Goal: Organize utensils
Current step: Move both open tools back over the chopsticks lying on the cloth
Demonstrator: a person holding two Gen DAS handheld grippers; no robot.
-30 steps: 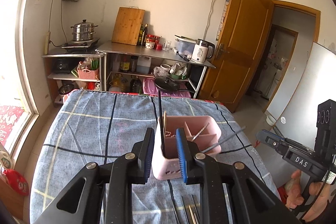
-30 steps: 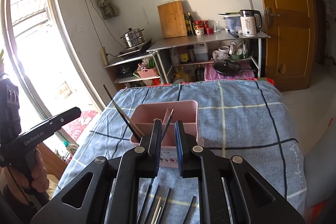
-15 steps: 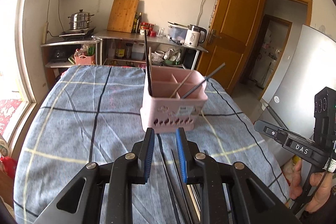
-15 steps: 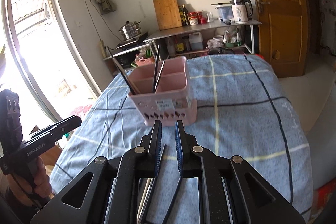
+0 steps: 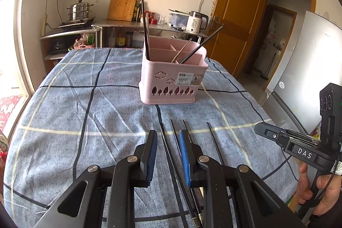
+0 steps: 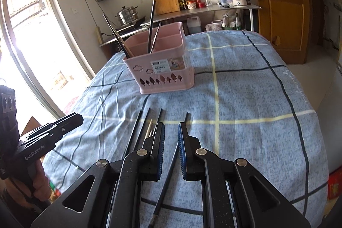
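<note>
A: Pink basket (image 5: pixel 173 76)?
B: Mid-tabletop, on blue checked cloth (image 5: pixel 96 112); chopsticks (image 5: pixel 171 142) loose toward near edge.
A: Grippers?
B: Left gripper (image 5: pixel 167 143), right gripper (image 6: pixel 171 135): both parted, empty.

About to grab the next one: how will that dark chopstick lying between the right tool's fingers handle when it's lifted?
The dark chopstick looks thin, straight and rigid, so probably stiff and light. Its smooth, slim shaft may slip or pivot in the right tool. Lying flat on the soft checked cloth, it could roll when nudged.

Near ends of the thin dark chopsticks (image 5: pixel 171 155) lying on the blue checked cloth (image 5: pixel 64 121) vanish beneath both black grippers' fingers.
</note>
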